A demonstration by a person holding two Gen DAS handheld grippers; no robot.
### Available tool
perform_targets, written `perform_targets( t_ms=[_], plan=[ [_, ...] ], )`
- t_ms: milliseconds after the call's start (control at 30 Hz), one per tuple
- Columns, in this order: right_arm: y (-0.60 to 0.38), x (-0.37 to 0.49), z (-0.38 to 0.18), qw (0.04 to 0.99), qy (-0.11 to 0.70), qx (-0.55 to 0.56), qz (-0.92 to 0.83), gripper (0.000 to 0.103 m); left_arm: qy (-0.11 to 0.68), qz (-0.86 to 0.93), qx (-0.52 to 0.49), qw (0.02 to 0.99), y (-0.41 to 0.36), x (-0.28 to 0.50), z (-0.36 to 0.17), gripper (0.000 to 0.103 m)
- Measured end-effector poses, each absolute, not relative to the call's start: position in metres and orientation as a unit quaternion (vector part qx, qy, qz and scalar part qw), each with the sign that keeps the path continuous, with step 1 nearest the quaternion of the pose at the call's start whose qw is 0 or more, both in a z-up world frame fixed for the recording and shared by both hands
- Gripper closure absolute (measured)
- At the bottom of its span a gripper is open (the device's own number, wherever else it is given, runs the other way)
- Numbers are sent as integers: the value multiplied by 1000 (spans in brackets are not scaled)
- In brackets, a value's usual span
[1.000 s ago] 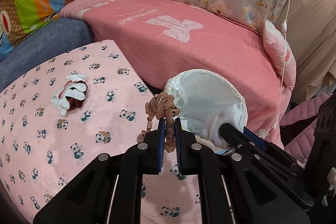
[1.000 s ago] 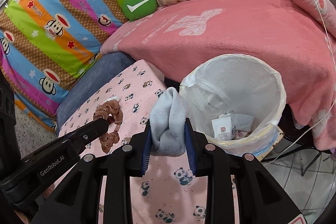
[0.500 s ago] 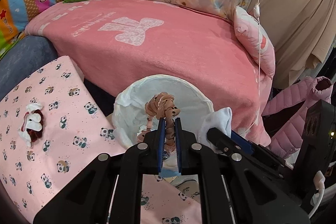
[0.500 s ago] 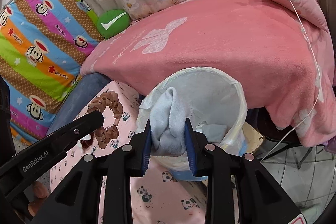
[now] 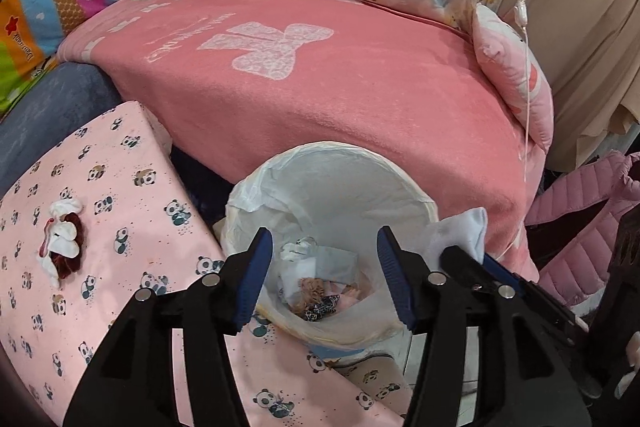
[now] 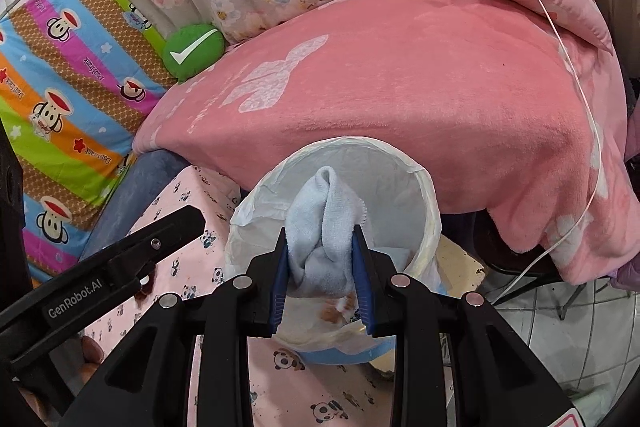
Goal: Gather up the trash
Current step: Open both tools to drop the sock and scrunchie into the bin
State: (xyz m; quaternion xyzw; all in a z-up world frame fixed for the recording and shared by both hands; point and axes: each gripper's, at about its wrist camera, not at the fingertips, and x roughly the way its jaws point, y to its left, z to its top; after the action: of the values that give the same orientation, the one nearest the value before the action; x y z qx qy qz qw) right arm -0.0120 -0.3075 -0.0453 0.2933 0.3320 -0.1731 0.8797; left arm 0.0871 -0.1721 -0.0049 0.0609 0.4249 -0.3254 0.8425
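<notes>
The bin [image 5: 404, 187], lined with a white bag, stands right ahead of both grippers, wedged between the pink blanket [image 5: 360, 99] behind it and the panda cloth [image 5: 120, 227] on the left gripper's left. Its blue base shows only as a sliver under the bag's overhang in the right wrist view; the rest of its outside is covered. Most of the bin's floor is blocked by the grippers. What shows between the left fingers is a pile of paper scraps, a tan crumpled piece [image 5: 312, 287] and a dark patterned bit beside it; what they are is hard to tell.

The left gripper [image 5: 326, 279] hangs over the bin's near rim, its jaws opening with nothing pinched between them; only the trash far below is seen through the gap. In the right wrist view just one black finger of it crosses from the left.

The right gripper [image 6: 322, 267] is clenched on a pale blue sock [image 6: 324, 227], which bulges up past the fingertips over the bin's mouth and hides the bin's middle. From the left wrist view only the sock's tip shows, poking above the right gripper's finger.

A white and dark red wad [image 5: 62, 247] lies on the panda cloth, well to the left gripper's left, too crumpled to identify.
</notes>
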Motion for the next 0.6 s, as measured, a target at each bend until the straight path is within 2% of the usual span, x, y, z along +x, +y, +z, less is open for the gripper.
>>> perform_targets(
  t_ms=[233, 367, 500, 600],
  plan=[
    [-302, 5, -46, 883, 335, 281, -170, 73, 435, -286, 56, 852, -153, 99, -14, 51],
    [-294, 16, -41, 889, 336, 257, -177, 69, 438, -272, 51, 855, -141, 103, -17, 51],
    [-282, 20, -33, 894, 330, 251, -173, 55, 444, -259, 46, 857, -130, 107, -19, 51],
    [-280, 23, -32, 895, 329, 247, -170, 50, 446, -252, 39, 858, -120, 109, -20, 51]
  ],
)
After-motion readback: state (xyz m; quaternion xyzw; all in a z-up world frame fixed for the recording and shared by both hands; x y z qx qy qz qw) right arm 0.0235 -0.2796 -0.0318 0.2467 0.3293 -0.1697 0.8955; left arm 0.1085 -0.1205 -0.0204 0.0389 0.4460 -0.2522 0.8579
